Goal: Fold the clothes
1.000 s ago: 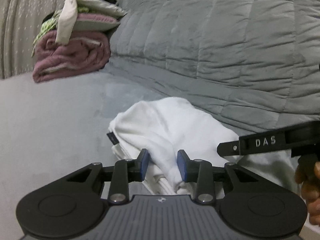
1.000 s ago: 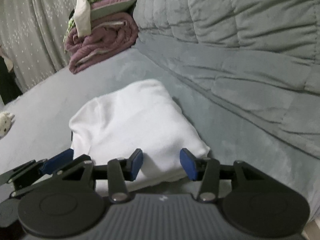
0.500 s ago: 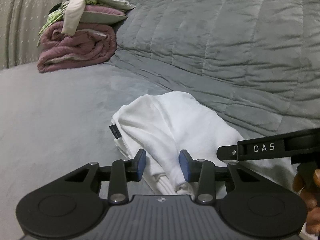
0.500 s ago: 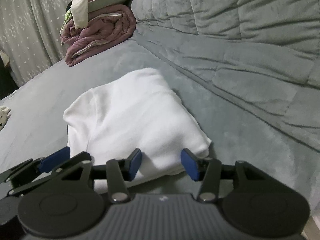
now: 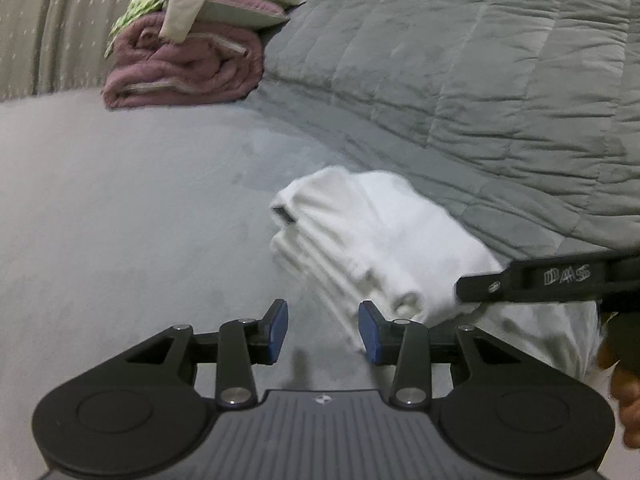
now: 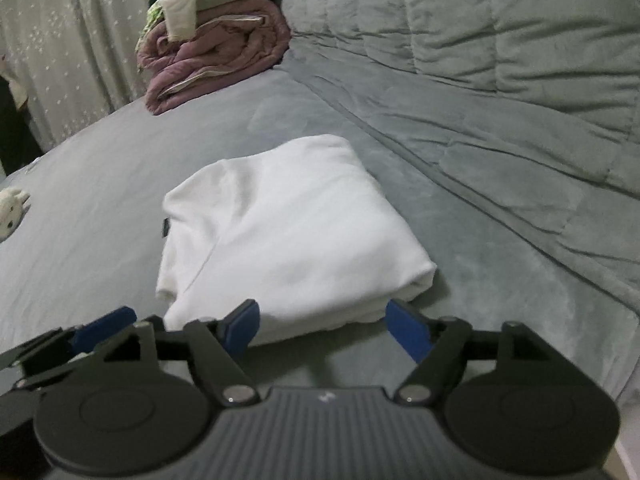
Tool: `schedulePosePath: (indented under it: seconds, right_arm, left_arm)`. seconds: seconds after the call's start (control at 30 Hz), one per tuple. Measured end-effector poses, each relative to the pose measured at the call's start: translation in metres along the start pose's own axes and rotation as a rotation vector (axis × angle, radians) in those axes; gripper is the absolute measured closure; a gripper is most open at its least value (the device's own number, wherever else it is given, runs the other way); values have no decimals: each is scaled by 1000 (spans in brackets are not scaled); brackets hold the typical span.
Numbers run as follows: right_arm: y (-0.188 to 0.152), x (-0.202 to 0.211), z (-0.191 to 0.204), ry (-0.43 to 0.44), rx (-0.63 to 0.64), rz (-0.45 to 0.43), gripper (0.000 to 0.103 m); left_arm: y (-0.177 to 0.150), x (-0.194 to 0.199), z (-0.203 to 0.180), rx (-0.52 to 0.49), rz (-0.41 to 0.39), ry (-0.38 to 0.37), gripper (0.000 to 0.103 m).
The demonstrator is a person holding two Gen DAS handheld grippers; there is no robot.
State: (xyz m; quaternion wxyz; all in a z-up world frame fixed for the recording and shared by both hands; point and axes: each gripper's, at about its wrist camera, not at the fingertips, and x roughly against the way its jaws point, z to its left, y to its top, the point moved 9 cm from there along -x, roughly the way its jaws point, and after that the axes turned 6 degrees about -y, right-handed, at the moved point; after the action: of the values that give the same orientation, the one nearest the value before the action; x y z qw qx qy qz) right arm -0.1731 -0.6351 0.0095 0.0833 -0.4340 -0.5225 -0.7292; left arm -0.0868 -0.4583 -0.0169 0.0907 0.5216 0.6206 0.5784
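The white garment (image 6: pixel 280 224) lies folded into a thick, squarish bundle on the grey bed cover (image 6: pixel 100 184), filling the middle of the right wrist view and sitting right of centre in the left wrist view. Its top face is smooth and softly rounded, with one faint diagonal seam. Along the side facing the left wrist camera the stacked edges show as several parallel layers, so the cloth is doubled over more than once. A small dark tag peeks out at its left edge. It looks like soft, thick knit that holds a fold without springing open.

The left gripper (image 5: pixel 322 330) hangs at the bottom of its frame with its jaws apart and nothing between them, just off the bundle's near corner. The right gripper (image 6: pixel 324 330) has its jaws spread wide, level with the near edge of the bundle, and clasps nothing. That fits either letting go of a finished fold or reaching in for another.

In the upper left, a rolled mauve blanket (image 5: pixel 180 68) carries a pillow (image 5: pixel 240 12) beside the quilted grey duvet (image 5: pixel 480 80).
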Motion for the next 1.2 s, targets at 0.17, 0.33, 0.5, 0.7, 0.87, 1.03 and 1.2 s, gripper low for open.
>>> schedulePosePath:
  seconds: [0.17,0.33,0.5,0.7,0.87,1.03,1.2]
  right_arm:
    - [-6,14,3,-7,25,6,20]
    - [-11,24,11,-13,67,10,4]
    - [-15,28,16,6,68,30,0]
    - [-22,21,8,-18,14,74,0]
    - [-25,17,3,6,-61,108,0]
    - [-27,17,6,-15,-47,113,0]
    - [-27,19,12,-8,-30,109,0]
  left_arm:
    - [-13,10,11,29,37,22,64]
    - [-17,19,18,59,101,65,64]
    - [-15,29,25,42,156,146,46]
    - [-8,38,18,25,163,188,32]
    - [-4,40,2,-30,177,202,24]
    - [-3,38,-1,-25,195,221,20]
    - [-4,39,1,-52,186,255,16]
